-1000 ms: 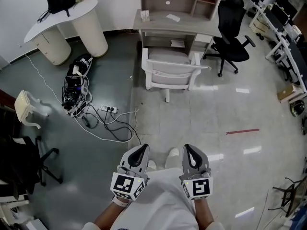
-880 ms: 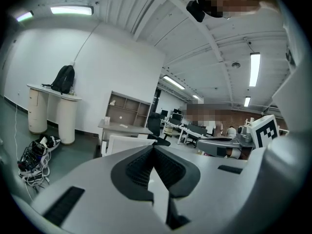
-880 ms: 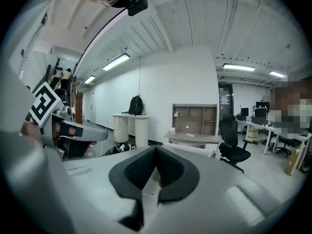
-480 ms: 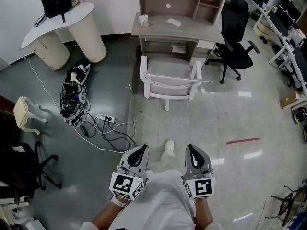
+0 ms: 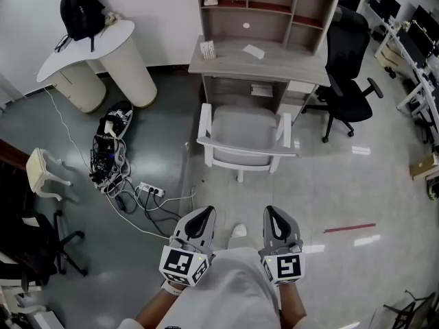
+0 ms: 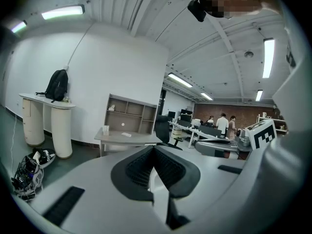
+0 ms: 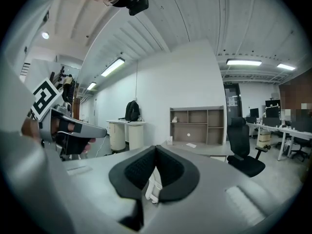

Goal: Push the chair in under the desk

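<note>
White chair [image 5: 245, 130] near edge of grey desk [image 5: 226, 62]

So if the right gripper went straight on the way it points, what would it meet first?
Probably the white chair, its back straight ahead of the shut right gripper; only floor lies between.

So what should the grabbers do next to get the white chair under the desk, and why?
Probably move both forward to the backrest. The left gripper and right gripper are shut and empty, open floor lies between them and the white chair, and it stands pulled out from the desk, back toward them.
</note>
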Tool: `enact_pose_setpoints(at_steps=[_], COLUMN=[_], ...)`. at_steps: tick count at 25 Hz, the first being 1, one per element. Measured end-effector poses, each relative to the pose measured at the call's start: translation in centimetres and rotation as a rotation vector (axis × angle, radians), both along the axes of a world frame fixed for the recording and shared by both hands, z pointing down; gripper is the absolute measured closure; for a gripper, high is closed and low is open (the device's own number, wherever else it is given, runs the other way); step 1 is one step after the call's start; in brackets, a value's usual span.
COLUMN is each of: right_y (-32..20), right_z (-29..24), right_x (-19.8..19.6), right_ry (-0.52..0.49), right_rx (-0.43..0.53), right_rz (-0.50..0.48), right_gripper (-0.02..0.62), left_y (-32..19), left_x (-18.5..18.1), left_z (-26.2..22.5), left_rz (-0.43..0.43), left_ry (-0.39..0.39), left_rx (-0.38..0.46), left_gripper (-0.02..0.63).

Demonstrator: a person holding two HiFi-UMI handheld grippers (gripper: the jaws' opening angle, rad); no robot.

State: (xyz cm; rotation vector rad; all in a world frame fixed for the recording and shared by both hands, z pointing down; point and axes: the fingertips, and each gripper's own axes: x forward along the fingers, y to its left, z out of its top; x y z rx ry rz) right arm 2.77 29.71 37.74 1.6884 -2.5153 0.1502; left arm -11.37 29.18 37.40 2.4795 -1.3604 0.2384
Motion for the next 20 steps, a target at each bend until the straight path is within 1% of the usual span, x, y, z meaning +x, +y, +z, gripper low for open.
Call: enact_pose_setpoints(at_steps=[4, 8, 11, 15, 20], right_y=[-3.5, -6.1, -7.6, -9.4, -12.6], right_z=[0.5, 0.9, 1.0, 0.9, 1.8], right_x=[2.0, 3.2, 3.5, 3.8, 3.7], right_ry=[-0.013, -0.032, -0.047, -0.062, -0.045], right_rx=[-0.013, -0.016, -0.022, -0.023, -0.038], right_rz=[-0.038, -0.073, -0.068, -0.057, -0.043], right_gripper=[0.584, 0.584, 0.584, 0.584, 0.584], left_y=[-3.3, -5.0, -6.0, -8.0, -11.7], left_x=[1.9, 3.1, 3.7, 4.3, 4.1], left_z=[-0.2, 1.0, 1.6, 1.9, 2.6], left_rz=[-0.037, -0.046, -0.043, -0.034, -0.017], left_ry=[-0.005, -0.036, -0.052, -0.052, -0.037], left_rx=[0.007, -0.020, -0.047, -0.055, -0.054], left_gripper=[0.600, 0.600, 0.600, 0.600, 0.600])
